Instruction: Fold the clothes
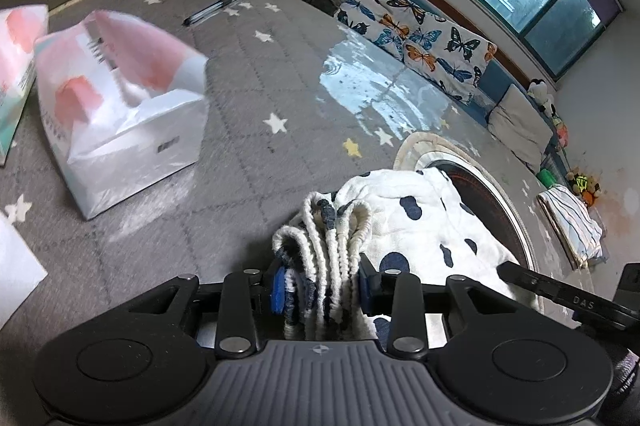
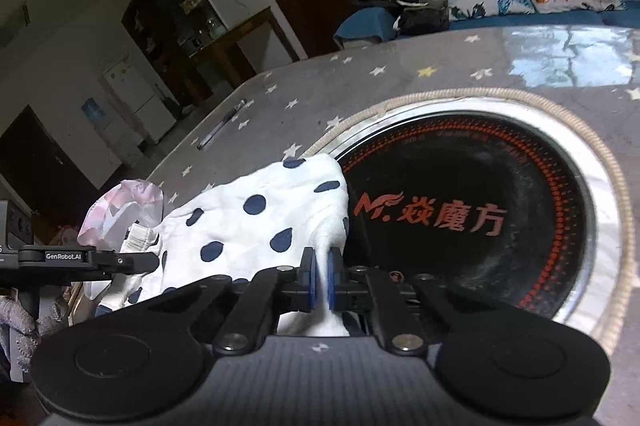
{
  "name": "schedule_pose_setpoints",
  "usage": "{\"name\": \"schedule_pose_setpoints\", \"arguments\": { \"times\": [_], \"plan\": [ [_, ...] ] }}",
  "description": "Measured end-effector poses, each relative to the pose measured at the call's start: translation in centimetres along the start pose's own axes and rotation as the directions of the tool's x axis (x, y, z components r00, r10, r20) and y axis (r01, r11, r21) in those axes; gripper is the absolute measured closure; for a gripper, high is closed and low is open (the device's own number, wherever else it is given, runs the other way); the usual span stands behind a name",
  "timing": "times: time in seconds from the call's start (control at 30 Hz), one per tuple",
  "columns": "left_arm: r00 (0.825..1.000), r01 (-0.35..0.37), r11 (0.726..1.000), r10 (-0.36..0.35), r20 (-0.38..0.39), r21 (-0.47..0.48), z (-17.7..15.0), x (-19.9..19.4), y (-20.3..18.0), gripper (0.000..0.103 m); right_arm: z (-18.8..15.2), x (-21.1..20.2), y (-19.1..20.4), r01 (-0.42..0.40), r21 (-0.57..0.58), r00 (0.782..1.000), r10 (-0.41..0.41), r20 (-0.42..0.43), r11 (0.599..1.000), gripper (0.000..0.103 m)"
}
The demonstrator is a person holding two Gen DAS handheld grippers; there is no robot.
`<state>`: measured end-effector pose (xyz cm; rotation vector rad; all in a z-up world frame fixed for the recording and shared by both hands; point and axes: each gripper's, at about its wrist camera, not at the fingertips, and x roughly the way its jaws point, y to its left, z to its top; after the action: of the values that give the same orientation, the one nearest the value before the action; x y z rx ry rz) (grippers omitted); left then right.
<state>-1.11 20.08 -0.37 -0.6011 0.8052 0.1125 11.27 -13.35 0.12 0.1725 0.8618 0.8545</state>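
Polka-dot garment (image 1: 404,226), white w/ navy dots, is the thing in both views.

Left wrist view: left gripper (image 1: 322,284) is clamped on the garment's bunched, ribbed elastic edge. Several gathered folds are packed between the two blue pads (image 1: 278,290), so the fingers sit partway apart w/ cloth filling the gap. The rest of the garment spreads ahead and to the right of the fingers, draped over the rim of a round black cooktop (image 1: 486,202) set into the grey star-print tabletop (image 1: 248,114). Left of the fingers, well apart: a white-and-pink plastic pack (image 1: 124,114). Far ahead on the table lies a pen (image 1: 212,8). A folded striped cloth (image 1: 572,226) lies far right. Part of the right gripper's black arm shows at the right edge.

Right wrist view: right gripper (image 2: 320,276) pinches a thin fold of the garment (image 2: 256,222); pads nearly pressed together, only cloth between. Fabric runs from the fingers up and to the left, its far corner touching the cooktop (image 2: 472,214) rim. Cooktop lies ahead and right of the fingers, w/ orange lettering on black glass. Left gripper's black finger (image 2: 120,260) shows at the left, by the garment's other end.
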Motion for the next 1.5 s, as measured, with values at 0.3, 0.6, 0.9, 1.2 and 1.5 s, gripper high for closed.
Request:
{"name": "schedule_pose_setpoints", "arguments": {
  "times": [0.3, 0.6, 0.9, 1.2, 1.5],
  "plan": [
    [0.998, 0.065, 0.994, -0.062, -0.033, 0.092, 0.0, 2.5, -6.0, 0.068, -0.8, -4.9, -2.2, 0.090, 0.041, 0.993, -0.092, 0.076, 0.995, 0.099],
    [0.984, 0.168, 0.966, -0.151, -0.098, 0.196, -0.8, 6.5, -14.3, 0.068, -1.9, -12.2, -6.6, 0.230, 0.119, 0.955, -0.248, 0.166, 0.966, 0.099],
    [0.963, 0.253, 0.918, -0.208, -0.170, 0.304, -2.0, 10.8, -23.5, 0.068, -3.5, -18.2, -11.0, 0.350, 0.207, 0.891, -0.393, 0.228, 0.914, 0.099],
    [0.955, 0.283, 0.871, -0.216, -0.204, 0.403, -3.5, 13.6, -29.9, 0.068, -5.5, -22.1, -14.8, 0.430, 0.288, 0.831, -0.500, 0.243, 0.855, 0.099],
    [0.962, 0.260, 0.836, -0.182, -0.203, 0.483, -4.7, 15.0, -32.4, 0.068, -7.4, -22.7, -16.4, 0.472, 0.313, 0.815, -0.543, 0.203, 0.824, 0.099]
  ]
}}
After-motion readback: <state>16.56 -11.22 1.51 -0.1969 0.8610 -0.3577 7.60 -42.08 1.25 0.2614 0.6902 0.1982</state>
